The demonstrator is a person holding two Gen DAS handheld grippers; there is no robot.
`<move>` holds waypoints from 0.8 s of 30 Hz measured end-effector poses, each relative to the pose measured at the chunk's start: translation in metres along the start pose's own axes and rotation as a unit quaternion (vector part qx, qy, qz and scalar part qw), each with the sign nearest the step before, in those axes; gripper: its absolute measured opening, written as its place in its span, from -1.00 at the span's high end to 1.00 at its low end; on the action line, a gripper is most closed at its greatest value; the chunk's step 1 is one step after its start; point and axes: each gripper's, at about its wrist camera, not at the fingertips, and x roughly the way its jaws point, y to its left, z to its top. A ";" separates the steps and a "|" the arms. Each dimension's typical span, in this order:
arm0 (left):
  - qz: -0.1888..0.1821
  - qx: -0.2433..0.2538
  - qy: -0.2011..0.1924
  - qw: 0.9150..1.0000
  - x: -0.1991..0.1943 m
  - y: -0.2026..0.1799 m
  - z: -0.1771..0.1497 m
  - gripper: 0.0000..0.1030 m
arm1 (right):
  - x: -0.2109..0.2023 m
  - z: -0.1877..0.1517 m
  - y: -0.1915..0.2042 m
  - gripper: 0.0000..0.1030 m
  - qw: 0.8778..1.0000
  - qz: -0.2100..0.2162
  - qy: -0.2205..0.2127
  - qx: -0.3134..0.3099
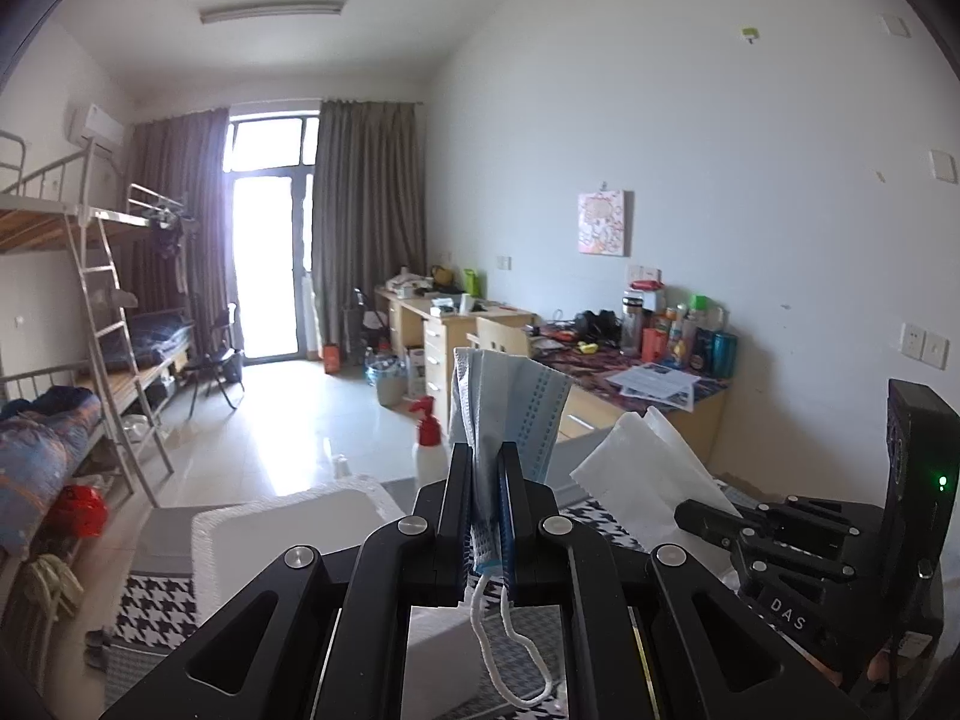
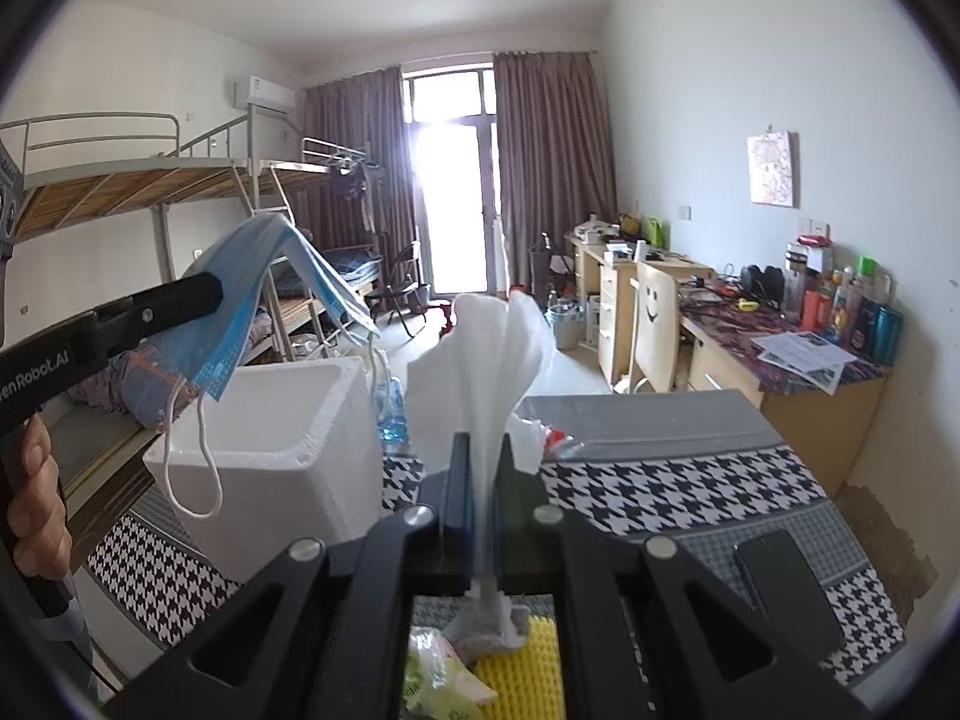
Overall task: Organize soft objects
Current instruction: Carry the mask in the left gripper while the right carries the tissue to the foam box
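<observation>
- A blue face mask is being pinched between the pressed-together fingers of the left gripper, at the lower centre of the left wrist view; its white ear loop is hanging below the fingers.
- In the right wrist view the same mask is being shown at the upper left of the frame, draped over the tip of the left gripper and held in the air above a white foam box.
- A white tissue is being clamped between the closed fingers of the right gripper, at the centre of the right wrist view, its free end fanning upward.
- Both soft items are being carried above a table covered by a black-and-white houndstooth cloth; the foam box is standing on it at the left of the frame.
- A dark phone is lying on the cloth at the lower right of the frame.
- Both items are judged to be very light, limp and easily crumpled; the tissue is judged liable to tear.
- A hold on the folded body of the mask, not on the thin loop, is judged steadier, and a gentle pinch at the bunched middle of the tissue is judged best.
</observation>
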 end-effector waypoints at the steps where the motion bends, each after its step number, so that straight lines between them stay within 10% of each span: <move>1: 0.006 0.000 -0.002 1.000 -0.001 0.003 0.001 0.84 | 0.001 0.001 0.002 0.86 1.000 0.003 0.000 -0.002; 24: 0.111 -0.029 0.005 0.993 0.007 0.054 0.008 0.84 | 0.026 0.026 0.051 0.86 0.997 0.068 -0.003 -0.038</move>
